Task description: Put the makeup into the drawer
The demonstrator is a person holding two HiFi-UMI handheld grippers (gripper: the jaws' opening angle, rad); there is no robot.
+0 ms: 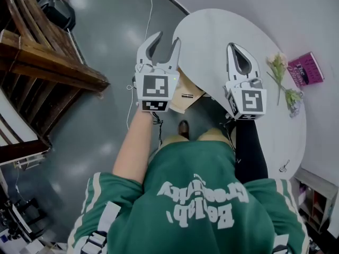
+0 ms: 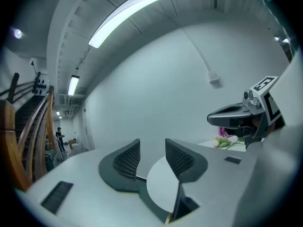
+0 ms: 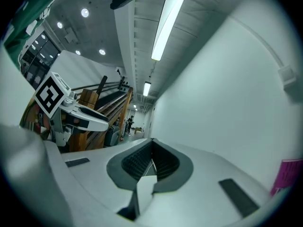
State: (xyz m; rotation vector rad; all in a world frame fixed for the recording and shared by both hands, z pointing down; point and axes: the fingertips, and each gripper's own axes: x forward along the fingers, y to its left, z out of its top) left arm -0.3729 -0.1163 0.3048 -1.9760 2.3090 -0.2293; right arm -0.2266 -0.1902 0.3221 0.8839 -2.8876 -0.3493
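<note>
left tool: i hold the left tool up and level in front of me. its 2 grey ribbed jaws stand apart with nothing between them. through the gap its own view shows only the white wall and a curve of the desk's edge.
right tool: the right tool is raised next to it, over the desk. its 2 jaws meet at the tips and nothing is caught in them.
desk: a round white desk lies below both tools and close to the white wall.
drawer: what i take for the light wooden drawer sticks out from under the desk's near edge, just below the left tool in the head view. a small dark mark sits on it, too small for me to name.
makeup: i cannot pick out the makeup in any view, and neither tool carries it.
flowers: pale flowers on green stems lie on the right part of the desk, apart from both tools.
book: a flat magenta book lies near the flowers, on the wall side.
staircase: a brown wooden staircase stands on the left, on the grey floor.
ceiling: a long strip light runs overhead in the left tool's view.
me: a green shirt with white print, and 1 brown shoe on the floor under the desk edge.
</note>
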